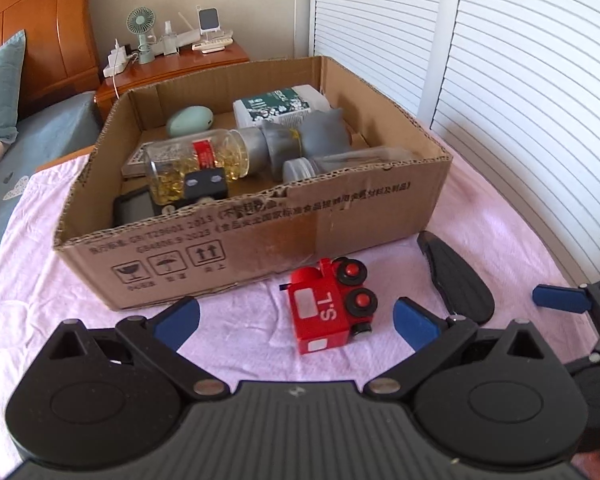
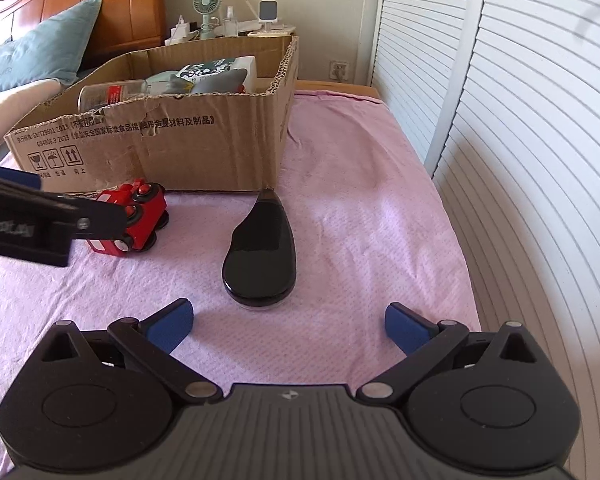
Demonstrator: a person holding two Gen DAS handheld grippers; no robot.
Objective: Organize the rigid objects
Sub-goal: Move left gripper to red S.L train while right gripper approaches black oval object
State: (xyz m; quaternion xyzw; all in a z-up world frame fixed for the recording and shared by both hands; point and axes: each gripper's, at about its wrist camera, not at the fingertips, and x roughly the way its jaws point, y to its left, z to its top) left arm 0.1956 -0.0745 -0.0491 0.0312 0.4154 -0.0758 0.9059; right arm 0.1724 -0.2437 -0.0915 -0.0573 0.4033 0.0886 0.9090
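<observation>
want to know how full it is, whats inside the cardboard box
Inside the cardboard box: a clear capsule jar lying down, a green-labelled white container, a mint oval object, a grey object and a black block. The near wall hides whatever sits lower.

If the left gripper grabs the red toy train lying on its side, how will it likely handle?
The toy train looks like rigid painted wood, so probably stiff and light. Lying on its side on the pink cloth, it shouldn't roll. Its glossy flat faces may slip slightly between the pads.
</observation>
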